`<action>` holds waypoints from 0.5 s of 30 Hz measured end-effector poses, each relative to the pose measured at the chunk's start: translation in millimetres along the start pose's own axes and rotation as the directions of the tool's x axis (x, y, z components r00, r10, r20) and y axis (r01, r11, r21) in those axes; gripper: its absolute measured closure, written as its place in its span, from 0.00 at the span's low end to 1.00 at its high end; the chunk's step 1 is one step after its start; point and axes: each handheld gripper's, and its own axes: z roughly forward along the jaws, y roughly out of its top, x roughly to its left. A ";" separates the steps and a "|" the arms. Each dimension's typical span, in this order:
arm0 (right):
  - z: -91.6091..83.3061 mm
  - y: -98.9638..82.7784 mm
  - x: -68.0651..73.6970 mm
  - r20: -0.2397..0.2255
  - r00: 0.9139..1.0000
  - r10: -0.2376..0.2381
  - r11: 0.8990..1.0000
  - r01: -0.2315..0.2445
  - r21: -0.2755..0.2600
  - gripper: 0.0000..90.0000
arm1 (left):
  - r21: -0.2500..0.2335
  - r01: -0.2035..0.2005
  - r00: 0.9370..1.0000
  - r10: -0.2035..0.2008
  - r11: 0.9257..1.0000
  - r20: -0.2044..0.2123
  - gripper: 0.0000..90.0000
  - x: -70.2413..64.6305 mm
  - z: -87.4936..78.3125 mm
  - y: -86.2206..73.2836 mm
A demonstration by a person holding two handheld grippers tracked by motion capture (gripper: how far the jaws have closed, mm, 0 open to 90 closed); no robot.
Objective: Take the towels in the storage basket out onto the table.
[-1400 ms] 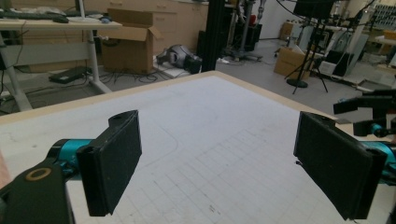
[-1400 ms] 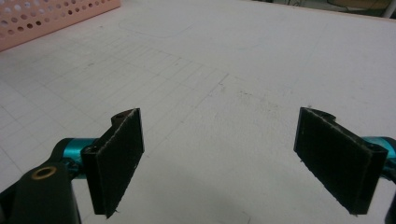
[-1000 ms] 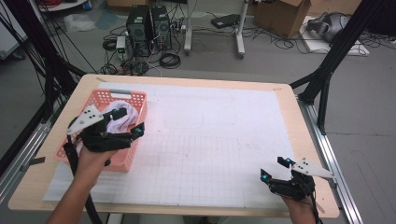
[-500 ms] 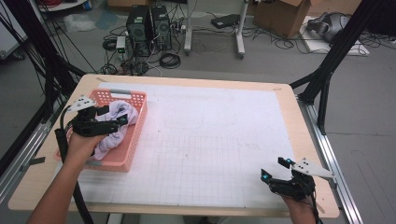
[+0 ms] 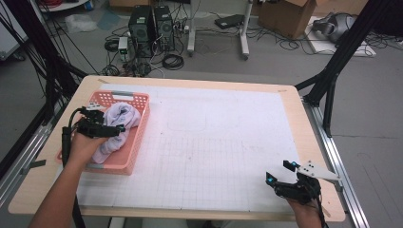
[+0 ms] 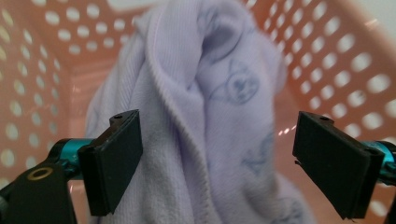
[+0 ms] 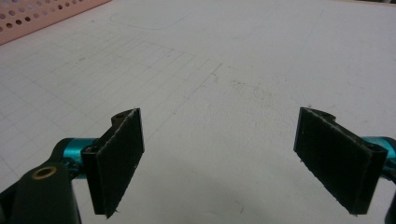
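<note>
- High view: a pink perforated plastic basket point(image 5: 135, 135) sits on the left part of the white gridded mat point(image 5: 228, 142) that covers the pale wooden table point(image 5: 294, 102).
- High view: a pale lilac knitted cloth garment point(image 5: 116, 126) lies bunched inside the basket, reaching from the far wall toward the near end.
- High view: the left gripper point(image 5: 111, 129) hovers over the basket's left half, held in the person's left hand point(image 5: 83, 145); its black body sits above the garment, tips pointing toward the basket's right wall.
- High view: the right gripper point(image 5: 278, 173) rests at the near right corner of the mat, well apart from the basket, with its grey three-cornered plate pointing right. Jaws visibly spread.
- Left gripper view: the left gripper point(image 6: 217, 163) has both black jaws wide apart, nothing clamped. The lilac garment point(image 6: 201, 116) stands between them, a ribbed fold running down its middle; faint printed figures show on the fabric.
- Left gripper view: whether the left jaw pad touches the cloth cannot be told; the right pad stands clear of it. Basket walls point(image 6: 345, 60) with round holes surround the garment on both sides.
- Right gripper view: the right gripper point(image 7: 217, 163) has jaws wide apart over bare gridded mat point(image 7: 233, 70), holding nothing. A strip of the pink basket point(image 7: 42, 16) shows at the far upper left.
</note>
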 end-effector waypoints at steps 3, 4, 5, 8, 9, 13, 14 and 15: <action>-0.2 -0.1 -0.1 0.001 1.000 0.001 1.000 -0.001 0.002 0.16 | 0.047 -0.002 1.000 0.004 0.999 -0.027 0.19 1.5 7.1 -3.8; -0.3 0.0 0.1 0.001 1.000 0.001 1.000 -0.001 0.001 0.16 | 0.047 -0.002 1.000 0.004 0.999 -0.027 0.18 1.5 7.1 -3.8; -0.4 0.0 -0.1 0.003 1.000 -0.002 1.000 0.002 0.001 0.16 | 0.057 -0.009 0.999 0.011 0.998 -0.031 0.18 1.4 8.5 -4.1; -0.3 0.0 -0.1 0.001 1.000 -0.002 1.000 0.002 0.001 0.16 | 0.104 -0.057 0.997 0.061 0.993 -0.038 0.16 1.5 15.6 -6.3; -0.2 0.0 0.1 0.000 1.000 -0.002 1.000 0.002 0.001 0.16 | 0.124 -0.067 0.996 0.073 0.990 -0.047 0.15 1.4 19.1 -7.3; -1.3 0.3 0.5 0.004 1.000 -0.003 1.000 0.003 0.000 0.17 | 0.177 -0.090 0.993 0.102 0.980 -0.057 0.04 -3.5 32.3 -8.8; -1.7 0.6 0.4 0.007 1.000 -0.006 1.000 0.006 -0.006 0.17 | 0.177 -0.090 0.993 0.102 0.980 -0.057 0.02 -3.5 32.3 -8.8; -2.1 0.7 0.1 0.008 1.000 -0.006 1.000 0.006 -0.009 0.17 | 0.198 -0.126 0.988 0.142 0.972 -0.067 0.02 -6.8 35.6 -9.7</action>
